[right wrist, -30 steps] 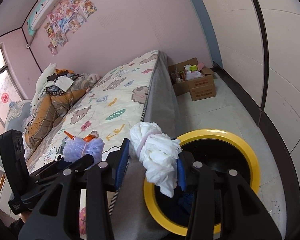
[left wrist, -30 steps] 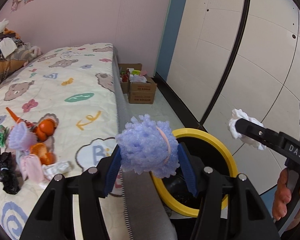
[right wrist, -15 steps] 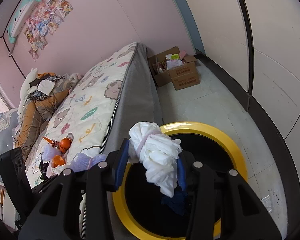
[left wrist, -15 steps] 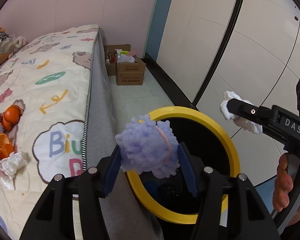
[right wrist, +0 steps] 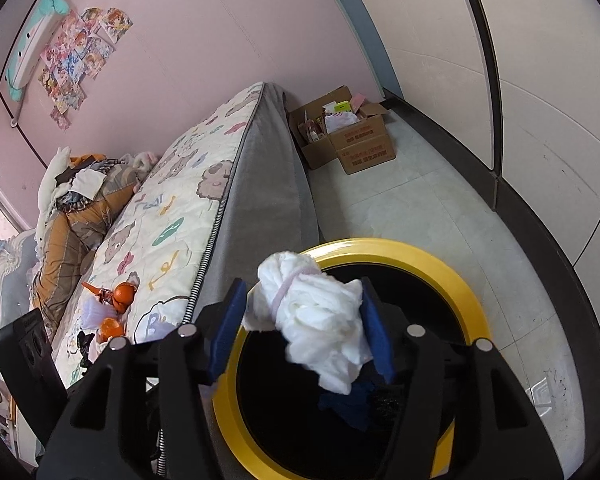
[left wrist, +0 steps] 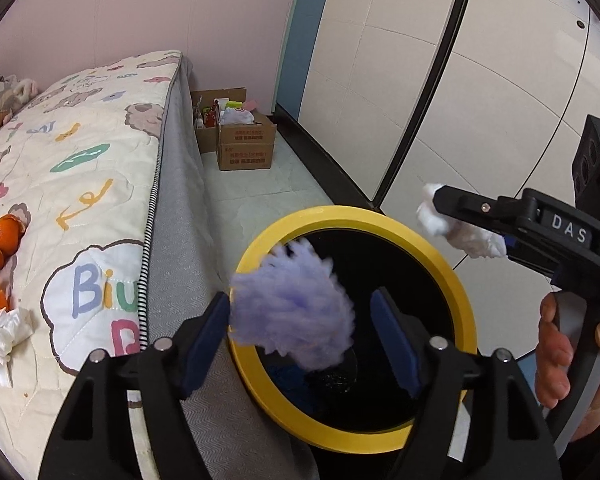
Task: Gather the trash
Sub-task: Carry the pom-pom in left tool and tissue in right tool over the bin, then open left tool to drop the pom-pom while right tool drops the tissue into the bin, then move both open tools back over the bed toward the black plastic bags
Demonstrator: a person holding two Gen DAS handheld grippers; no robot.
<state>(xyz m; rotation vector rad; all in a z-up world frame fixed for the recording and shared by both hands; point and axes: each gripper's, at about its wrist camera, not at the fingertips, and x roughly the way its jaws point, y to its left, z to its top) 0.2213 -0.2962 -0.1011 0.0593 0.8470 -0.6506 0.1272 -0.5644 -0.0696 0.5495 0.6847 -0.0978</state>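
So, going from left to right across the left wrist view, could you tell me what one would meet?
Orange peels → crumpled white tissue → bed → purple fluffy ball → yellow-rimmed bin → white wad in the right claw.

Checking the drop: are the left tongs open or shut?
Open: left tongs spread, blurred fluffy purple ball clear of the right pad.

bins [left wrist: 256, 256]: 1 | cardboard boxes [left wrist: 244, 148]: 2 | puffs [left wrist: 292, 320]: 1 | white wads [right wrist: 320, 320]: 1
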